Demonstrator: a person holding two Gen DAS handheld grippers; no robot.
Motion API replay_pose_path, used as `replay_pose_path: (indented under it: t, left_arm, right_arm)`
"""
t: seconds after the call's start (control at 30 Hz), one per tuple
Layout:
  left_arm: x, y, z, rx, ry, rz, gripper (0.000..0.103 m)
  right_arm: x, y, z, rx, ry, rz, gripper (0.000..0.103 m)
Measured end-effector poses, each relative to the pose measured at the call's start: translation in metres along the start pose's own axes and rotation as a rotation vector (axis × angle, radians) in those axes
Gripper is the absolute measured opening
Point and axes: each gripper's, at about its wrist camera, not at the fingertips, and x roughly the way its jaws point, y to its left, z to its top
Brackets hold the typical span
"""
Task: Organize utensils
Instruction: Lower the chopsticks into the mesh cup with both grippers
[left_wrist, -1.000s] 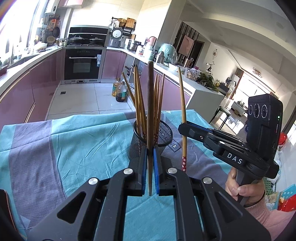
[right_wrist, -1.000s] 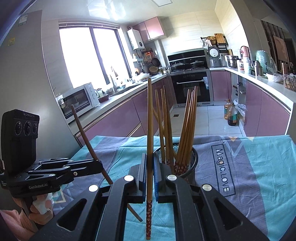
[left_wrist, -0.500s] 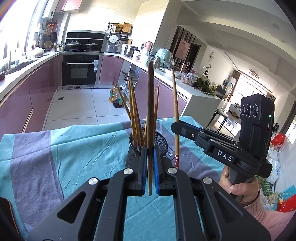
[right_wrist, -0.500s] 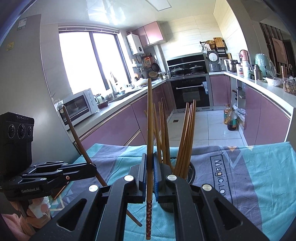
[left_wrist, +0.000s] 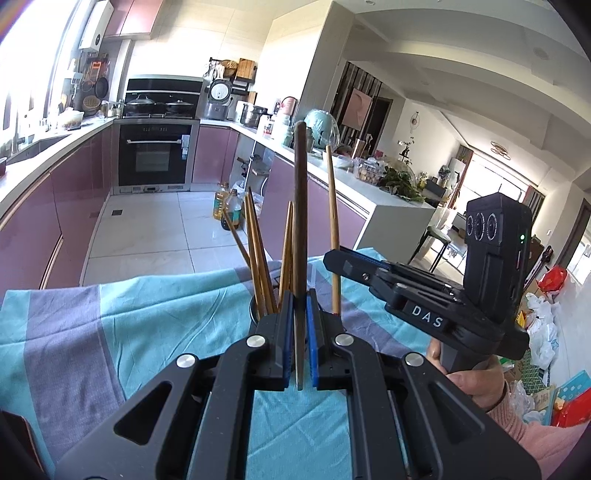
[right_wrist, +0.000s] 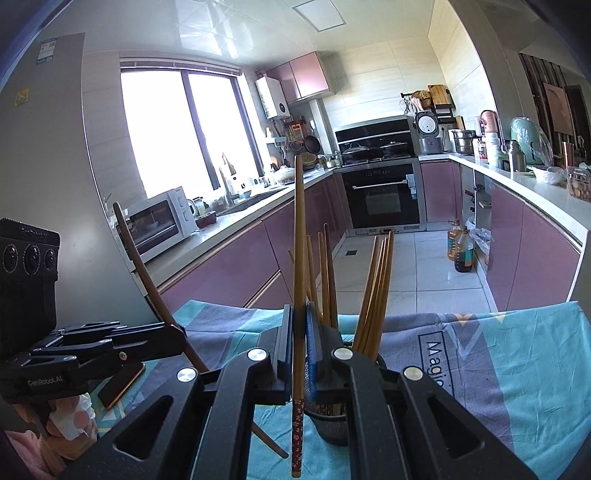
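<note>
Above the cloth-covered table (left_wrist: 110, 332), the left gripper (left_wrist: 300, 332) is pointing forward and a little downward, its blue-padded jaws closed tight on a dark chopstick (left_wrist: 300, 206). That stick is standing nearly upright between the pads, most of its length rising above them and a short end showing below. Just beyond the jaws, the mesh holder (left_wrist: 255, 314) is sitting on the cloth with several light wooden chopsticks (left_wrist: 258, 254) fanning out of it; most of the holder is hidden behind the fingers.

To the right in the left wrist view, the right gripper (left_wrist: 334, 260) is reaching in from the side, held by a hand (left_wrist: 476, 384) with a pink sleeve. Its jaws are likewise clamped on a light chopstick (left_wrist: 332, 221), which is standing upright near the holder, apart from the dark one.

From the right wrist view, the right gripper (right_wrist: 299, 350) is angling slightly downward and pinching the light chopstick (right_wrist: 299, 258) partway up, with the flower-patterned end hanging below the pads. The holder (right_wrist: 332, 424) is sitting just behind and to the right of the jaws, its sticks (right_wrist: 373, 291) leaning outward. At the left edge, the left gripper (right_wrist: 177, 334) is carrying the dark chopstick (right_wrist: 140, 269) on a slant, its hand (right_wrist: 70, 421) low in the corner beside a phone (right_wrist: 122, 384) lying on the cloth.
</note>
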Motion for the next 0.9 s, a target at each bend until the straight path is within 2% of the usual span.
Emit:
replay_pose_path:
  t: [0.4,0.9]
  left_arm:
    - [-0.014,-0.009,0.020,0.015,-0.060,0.000,0.007]
    - [-0.015,-0.019,0.028,0.043,-0.079,0.027,0.007]
  right_arm:
    - [0.003,-0.003,0.010,0.000,-0.019,-0.009,0.006]
    - [0.005,-0.006,0.011,0.000,-0.022,-0.012,0.006]
